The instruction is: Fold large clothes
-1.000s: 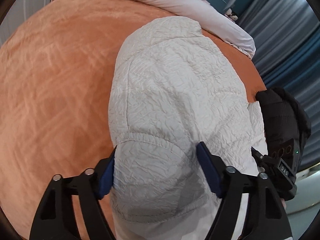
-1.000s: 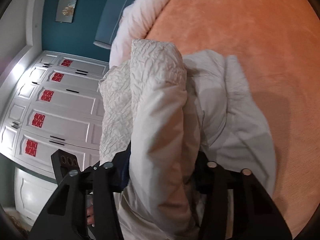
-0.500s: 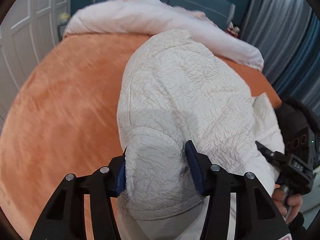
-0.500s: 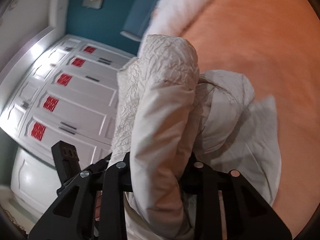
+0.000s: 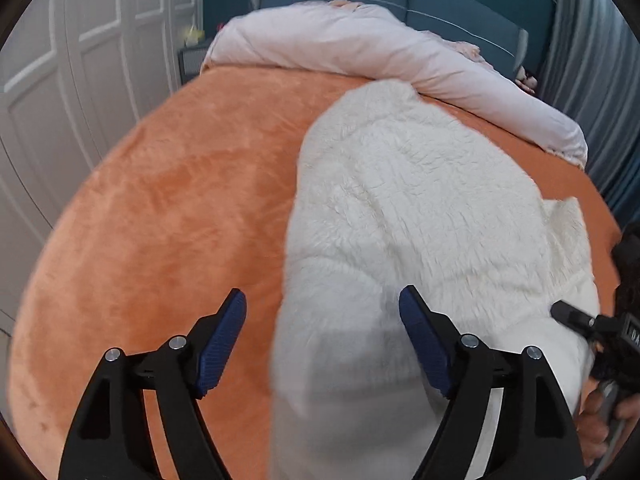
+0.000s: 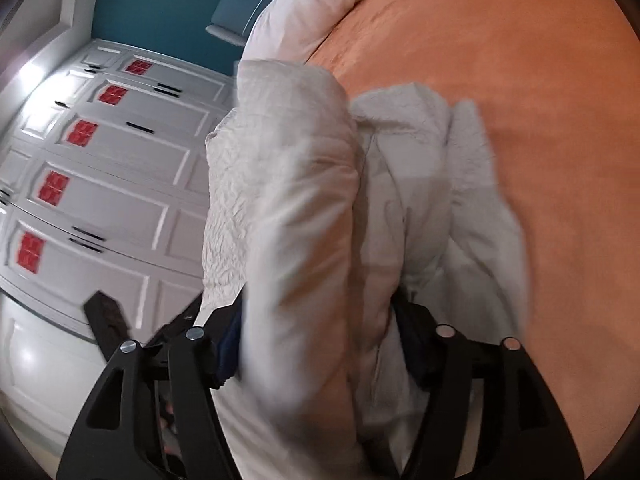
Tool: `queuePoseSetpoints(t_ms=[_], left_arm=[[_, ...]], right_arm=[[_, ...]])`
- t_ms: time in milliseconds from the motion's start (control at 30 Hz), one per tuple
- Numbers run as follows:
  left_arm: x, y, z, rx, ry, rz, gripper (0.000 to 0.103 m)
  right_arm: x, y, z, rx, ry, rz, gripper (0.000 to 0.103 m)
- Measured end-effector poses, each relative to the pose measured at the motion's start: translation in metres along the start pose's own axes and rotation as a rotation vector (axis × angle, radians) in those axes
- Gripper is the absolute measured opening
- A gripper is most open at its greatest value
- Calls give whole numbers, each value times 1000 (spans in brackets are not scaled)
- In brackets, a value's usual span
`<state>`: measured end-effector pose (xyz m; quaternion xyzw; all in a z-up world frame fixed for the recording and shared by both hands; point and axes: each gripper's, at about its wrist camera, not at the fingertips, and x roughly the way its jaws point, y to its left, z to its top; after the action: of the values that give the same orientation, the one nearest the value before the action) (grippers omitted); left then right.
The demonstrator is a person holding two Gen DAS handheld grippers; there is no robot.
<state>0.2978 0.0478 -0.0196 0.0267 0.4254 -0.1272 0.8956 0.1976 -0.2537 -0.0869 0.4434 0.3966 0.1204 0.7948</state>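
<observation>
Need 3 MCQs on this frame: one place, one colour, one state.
1. The white garment lies: A on the orange bedspread; B on the floor; C on a chair.
2. The wardrobe door labels are: A green; B red; C black.
3. The left hand-held gripper is: A shut on a hanger; B out of view; C open.
Answers: 1 A, orange fabric surrounds it. 2 B, red squares on white doors. 3 C, jaws have just been opening; one pad stands clear of the garment between them.

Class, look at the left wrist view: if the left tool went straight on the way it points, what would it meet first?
Most likely the white jacket, already lying between the left tool's open jaws, with the orange bedspread beneath; depth is unclear.
</observation>
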Motion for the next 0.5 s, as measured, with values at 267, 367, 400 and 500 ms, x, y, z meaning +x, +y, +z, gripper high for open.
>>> queuePoseSetpoints(t_ms=[267,367,400,500], left_arm=[[-48,-36,-31,57,27,52,78],[-37,-42,-46,33,71,75,78],[-35,-43,-50,13,78,70,80],[-32,-41,-55,-41,108,46,81]], right_arm=[[-55,82,-29,-418,-110,-336,25],[-35,85,-29,-500,-58,-433,18],[-29,74,-26,-487,-26,-461,18],[-15,41,-31,-464,71,-556,17]])
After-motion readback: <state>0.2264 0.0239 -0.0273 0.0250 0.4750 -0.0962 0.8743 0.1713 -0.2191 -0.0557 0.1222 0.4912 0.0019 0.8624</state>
